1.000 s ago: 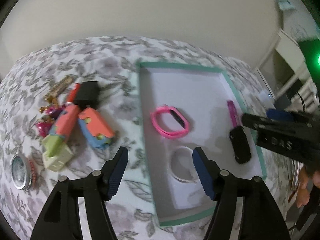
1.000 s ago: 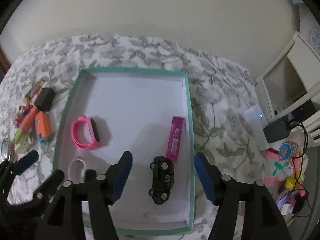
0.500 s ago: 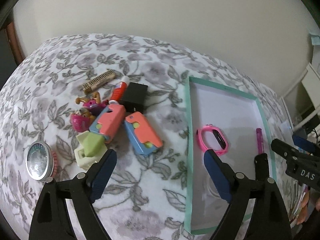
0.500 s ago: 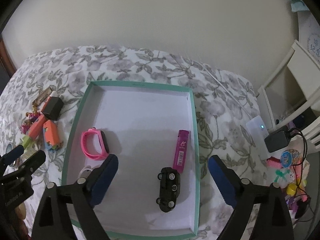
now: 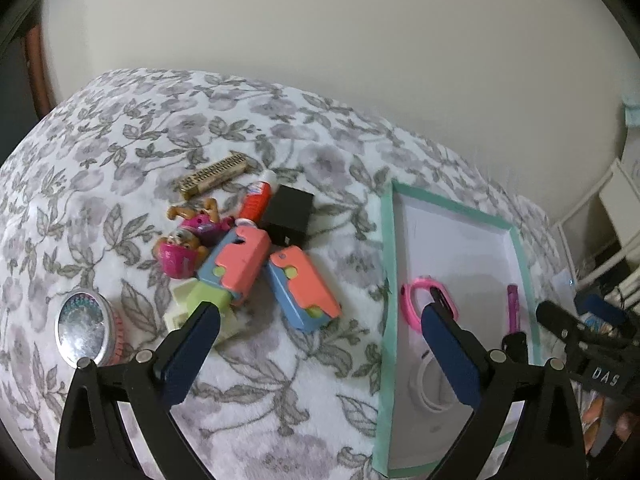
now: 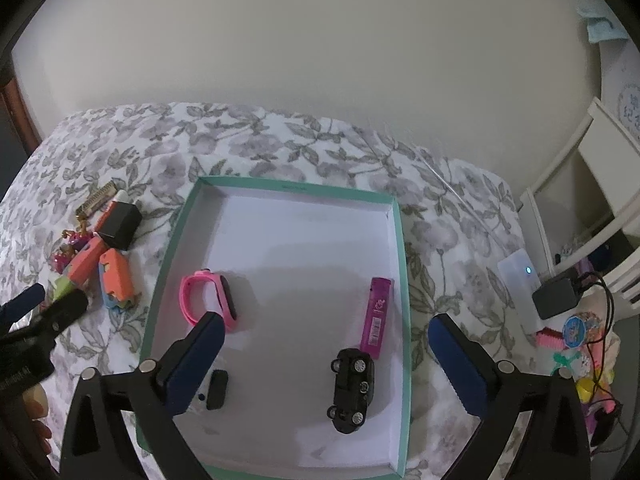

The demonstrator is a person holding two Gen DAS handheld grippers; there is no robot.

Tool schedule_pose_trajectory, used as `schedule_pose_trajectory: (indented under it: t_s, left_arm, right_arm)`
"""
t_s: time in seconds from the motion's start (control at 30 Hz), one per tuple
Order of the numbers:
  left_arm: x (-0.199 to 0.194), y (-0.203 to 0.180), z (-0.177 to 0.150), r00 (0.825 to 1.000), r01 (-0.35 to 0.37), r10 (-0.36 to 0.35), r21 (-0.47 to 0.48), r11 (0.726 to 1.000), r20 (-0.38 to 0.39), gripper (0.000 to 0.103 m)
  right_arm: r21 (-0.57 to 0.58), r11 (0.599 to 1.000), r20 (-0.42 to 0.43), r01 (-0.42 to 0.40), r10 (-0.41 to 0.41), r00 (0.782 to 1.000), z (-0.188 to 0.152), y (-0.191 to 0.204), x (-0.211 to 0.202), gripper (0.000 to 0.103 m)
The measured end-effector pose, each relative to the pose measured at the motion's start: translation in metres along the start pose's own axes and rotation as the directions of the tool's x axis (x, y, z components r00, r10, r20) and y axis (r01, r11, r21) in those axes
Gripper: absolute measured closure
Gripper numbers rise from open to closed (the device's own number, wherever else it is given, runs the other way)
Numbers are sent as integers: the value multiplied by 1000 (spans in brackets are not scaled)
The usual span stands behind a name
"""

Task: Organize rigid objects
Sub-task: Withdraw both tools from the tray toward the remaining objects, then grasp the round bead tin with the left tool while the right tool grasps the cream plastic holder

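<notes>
Left gripper (image 5: 316,326) spread wide and empty above the toy pile (image 5: 256,260) on the floral bedspread (image 5: 120,140), right gripper (image 6: 324,334) likewise wide and empty over the teal-rimmed tray (image 6: 402,248), pink band (image 6: 208,298), magenta lighter (image 6: 377,312) and black toy car (image 6: 352,390) lying inside it.

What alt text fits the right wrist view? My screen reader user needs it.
An open, empty tool hovers over a teal-rimmed tray on a floral bedspread; inside lie a pink watch, magenta lighter and an overturned black toy car.
</notes>
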State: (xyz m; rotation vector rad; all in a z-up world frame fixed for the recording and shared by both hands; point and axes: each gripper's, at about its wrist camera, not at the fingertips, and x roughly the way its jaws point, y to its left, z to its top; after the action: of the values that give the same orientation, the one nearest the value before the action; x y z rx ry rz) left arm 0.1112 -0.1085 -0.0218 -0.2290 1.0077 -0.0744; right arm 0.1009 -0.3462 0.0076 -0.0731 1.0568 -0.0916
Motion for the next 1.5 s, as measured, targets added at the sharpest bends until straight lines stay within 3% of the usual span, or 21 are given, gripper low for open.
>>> schedule_pose_trajectory:
  t_s: [0.37,0.7,0.97,1.2,1.37,1.5]
  left_arm:
    - [-32,71,28,996,-45,56,-154,987,69,2]
    - [-50,166,28,981,-182,195,-369,912,-3,2]
    - [-44,204,18,980,-196,182,-447,873,-76,2]
    - [-19,207,10,977,-203,148,-436,877,-157,2]
    - [-5,209,5,976,-172,89,-450,876,-199,2]
    - [1,208,4,971,-182,89,-438,881,-224,2]
  right_arm:
    - [-13,998,105,-66,67,992,14,42,-22,0]
    - [-97,972,167,-214,228,959,22,123,-39,0]
    - [-142,947,88,-288,301,949,15,177,-17,0]
    - [-185,924,-4,-335,341,940,-1,217,14,1]
    - [-172,908,-59,-382,377,924,-8,232,31,9]
    - [-193,899,-82,-393,384,920,-11,245,38,17]
